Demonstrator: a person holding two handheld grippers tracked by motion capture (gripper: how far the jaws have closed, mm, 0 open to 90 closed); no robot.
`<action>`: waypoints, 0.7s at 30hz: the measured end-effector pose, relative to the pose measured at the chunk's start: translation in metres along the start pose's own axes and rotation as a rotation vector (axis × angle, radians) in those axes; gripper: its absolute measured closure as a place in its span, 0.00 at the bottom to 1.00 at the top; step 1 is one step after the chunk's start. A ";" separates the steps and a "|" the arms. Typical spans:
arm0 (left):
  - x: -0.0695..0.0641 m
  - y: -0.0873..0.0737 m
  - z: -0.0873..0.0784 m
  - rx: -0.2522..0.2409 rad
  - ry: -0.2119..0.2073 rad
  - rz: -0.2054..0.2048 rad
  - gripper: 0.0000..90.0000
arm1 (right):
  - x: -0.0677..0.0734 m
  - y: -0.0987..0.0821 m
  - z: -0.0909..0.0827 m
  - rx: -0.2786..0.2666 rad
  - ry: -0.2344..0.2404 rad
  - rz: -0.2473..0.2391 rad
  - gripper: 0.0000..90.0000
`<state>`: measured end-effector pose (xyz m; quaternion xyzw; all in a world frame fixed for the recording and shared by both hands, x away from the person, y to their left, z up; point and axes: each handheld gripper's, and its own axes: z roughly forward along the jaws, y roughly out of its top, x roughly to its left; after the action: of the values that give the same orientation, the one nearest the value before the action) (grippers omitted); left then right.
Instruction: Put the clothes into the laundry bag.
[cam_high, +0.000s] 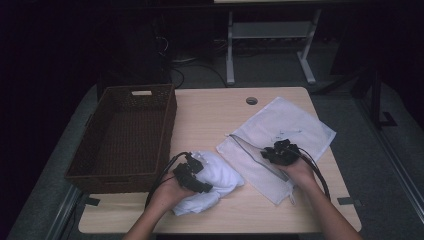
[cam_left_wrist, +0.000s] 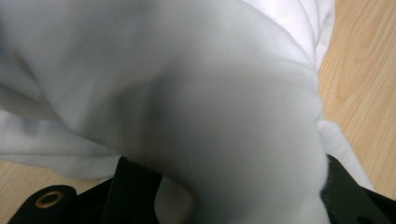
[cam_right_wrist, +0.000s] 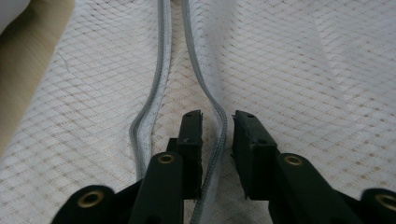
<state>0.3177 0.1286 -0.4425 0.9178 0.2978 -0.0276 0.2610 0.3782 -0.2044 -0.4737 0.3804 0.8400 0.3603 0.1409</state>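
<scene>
1. Left tongs (cam_high: 196, 175) pinch the white cloth (cam_high: 220, 176), bunched near the counter's (cam_high: 210, 117) front edge beside the wicker basket (cam_high: 125, 135).
2. Right tongs (cam_right_wrist: 217, 122) stand slightly spread astride one grey zipper edge (cam_right_wrist: 215, 116) of the mesh bag (cam_high: 285, 125), right of centre.

Floor (cam_high: 280, 70): grey, dim beyond my table (cam_high: 215, 115);
Furniture: white desk frame (cam_high: 270, 35) behind;
Light: room dark, tabletop lit
</scene>
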 end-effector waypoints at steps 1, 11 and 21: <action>0.000 0.000 0.000 0.000 0.000 0.000 0.62 | 0.000 0.000 0.000 -0.001 -0.002 -0.004 0.86; 0.000 0.000 0.000 0.000 0.001 0.001 0.62 | 0.001 0.001 -0.003 -0.012 0.015 -0.023 0.97; 0.000 0.000 0.000 0.000 0.002 0.001 0.62 | 0.002 0.011 -0.019 -0.083 0.000 -0.010 0.98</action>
<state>0.3177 0.1286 -0.4426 0.9180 0.2974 -0.0267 0.2609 0.3730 -0.2072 -0.4526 0.3700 0.8263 0.3940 0.1582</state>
